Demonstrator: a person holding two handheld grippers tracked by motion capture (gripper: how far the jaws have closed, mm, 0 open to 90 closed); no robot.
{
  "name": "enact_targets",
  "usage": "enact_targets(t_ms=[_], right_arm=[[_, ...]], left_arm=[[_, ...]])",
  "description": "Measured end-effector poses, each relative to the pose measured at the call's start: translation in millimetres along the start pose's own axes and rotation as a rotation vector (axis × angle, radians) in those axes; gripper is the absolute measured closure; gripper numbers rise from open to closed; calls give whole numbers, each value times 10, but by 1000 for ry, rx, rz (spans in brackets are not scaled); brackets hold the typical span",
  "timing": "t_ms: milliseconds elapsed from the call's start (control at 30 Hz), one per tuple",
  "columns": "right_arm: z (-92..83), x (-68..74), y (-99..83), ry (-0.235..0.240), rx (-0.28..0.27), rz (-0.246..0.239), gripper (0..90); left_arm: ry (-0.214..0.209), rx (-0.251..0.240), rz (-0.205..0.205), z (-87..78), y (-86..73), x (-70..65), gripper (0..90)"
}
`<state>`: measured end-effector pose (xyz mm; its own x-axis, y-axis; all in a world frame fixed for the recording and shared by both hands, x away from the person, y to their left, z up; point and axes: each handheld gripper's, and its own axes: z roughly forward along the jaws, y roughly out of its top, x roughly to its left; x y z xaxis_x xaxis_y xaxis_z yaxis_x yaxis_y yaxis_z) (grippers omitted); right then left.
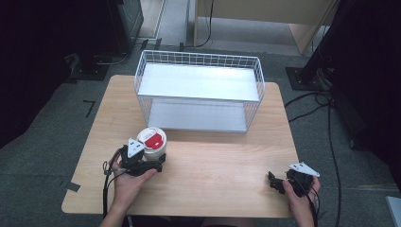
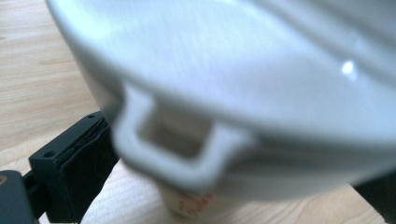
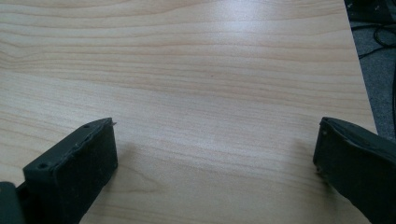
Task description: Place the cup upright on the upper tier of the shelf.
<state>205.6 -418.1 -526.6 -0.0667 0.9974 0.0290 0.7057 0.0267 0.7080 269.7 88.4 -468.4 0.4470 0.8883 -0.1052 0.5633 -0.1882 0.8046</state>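
- High view: one wooden table (image 1: 213, 170), one white wire basket (image 1: 198, 90), one white tub with a red label (image 1: 153, 142) near the front left, and two grippers. The left gripper (image 1: 150, 158) is against the tub; its jaws are hidden.
- Left gripper view: the tub (image 2: 243, 93) sits blurred between the jaws, its base cut off; grip unclear.
- Right gripper view: the right gripper (image 3: 215, 158) has its jaws wide apart over bare table (image 3: 210, 70).

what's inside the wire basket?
The white wire basket holds two flat white shelf boards, an upper and a lower; both look bare. The back part of the lower board is covered by the upper one.
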Motion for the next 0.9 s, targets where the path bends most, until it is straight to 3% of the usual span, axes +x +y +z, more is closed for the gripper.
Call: enact_targets(t_ms=[233, 433, 533, 900], right_arm=[[0, 0, 0, 0, 0, 0, 0], [0, 0, 0, 0, 0, 0, 0], [0, 0, 0, 0, 0, 0, 0], [1, 0, 0, 1, -2, 1, 0]], left_arm=[[9, -11, 9, 38, 58, -32, 68], [16, -23, 10, 57, 71, -39, 68], [17, -33, -8, 109, 51, -40, 68], [40, -62, 1, 88, 58, -28, 91]])
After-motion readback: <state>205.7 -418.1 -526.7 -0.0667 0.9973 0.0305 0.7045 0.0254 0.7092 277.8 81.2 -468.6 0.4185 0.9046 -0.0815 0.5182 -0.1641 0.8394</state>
